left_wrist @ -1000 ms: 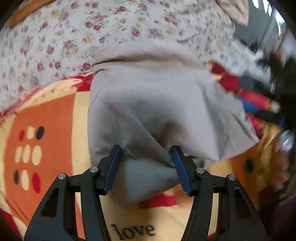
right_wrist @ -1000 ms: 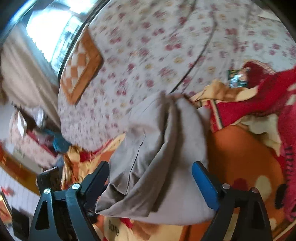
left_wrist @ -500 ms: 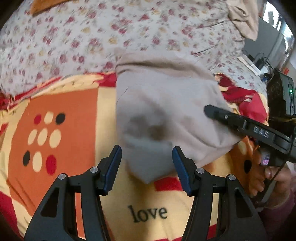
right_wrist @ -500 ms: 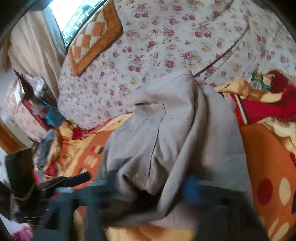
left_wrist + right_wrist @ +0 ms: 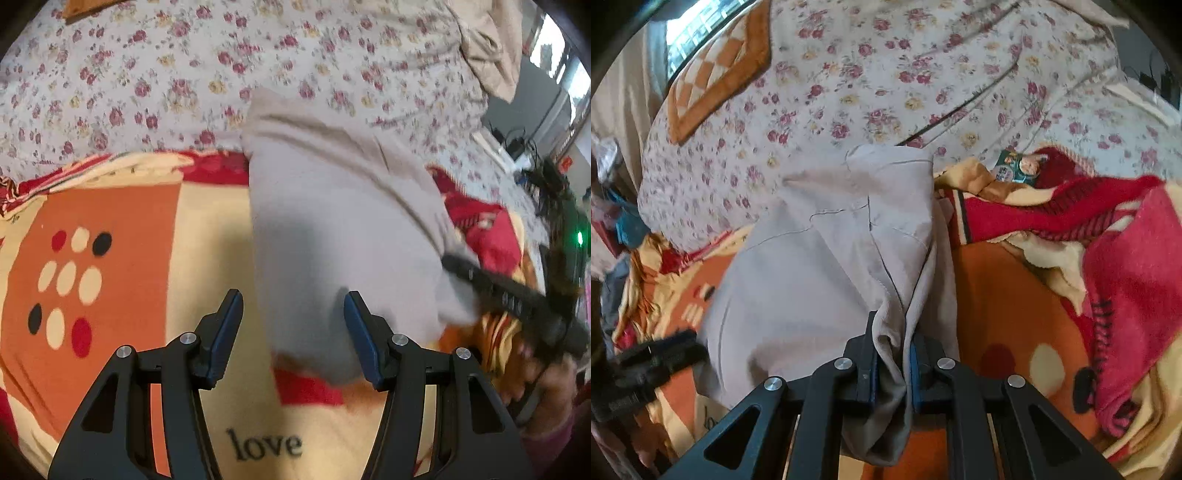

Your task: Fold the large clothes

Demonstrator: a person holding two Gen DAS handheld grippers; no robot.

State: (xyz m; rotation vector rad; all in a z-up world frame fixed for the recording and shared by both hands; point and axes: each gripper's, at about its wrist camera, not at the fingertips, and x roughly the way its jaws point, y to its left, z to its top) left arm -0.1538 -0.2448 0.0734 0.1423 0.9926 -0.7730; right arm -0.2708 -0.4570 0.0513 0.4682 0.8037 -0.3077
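Observation:
A grey garment (image 5: pixel 332 229) lies folded on an orange, cream and red blanket (image 5: pixel 110 258), its far end up against a floral quilt (image 5: pixel 184 74). My left gripper (image 5: pixel 292 299) is open just above the garment's near corner, which lies loose between the fingers, closer to the right one. My right gripper (image 5: pixel 892 332) is closing on a bunched fold of the grey garment (image 5: pixel 812 277), with both pads pressing the cloth. The right gripper (image 5: pixel 498 291) also shows at the garment's right edge in the left wrist view, held by a person's hand (image 5: pixel 546 387).
A crumpled red blanket (image 5: pixel 1126 258) is heaped to the right. A small printed packet (image 5: pixel 1015 168) lies at the floral quilt's (image 5: pixel 886 74) edge, and an orange checked cushion (image 5: pixel 716 74) sits far left. A beige cloth (image 5: pixel 491 48) lies far right.
My right gripper's jaws went from wide apart around the garment's edge to closed on a fold. My left gripper drew back from the cloth, which now sits further right in its view.

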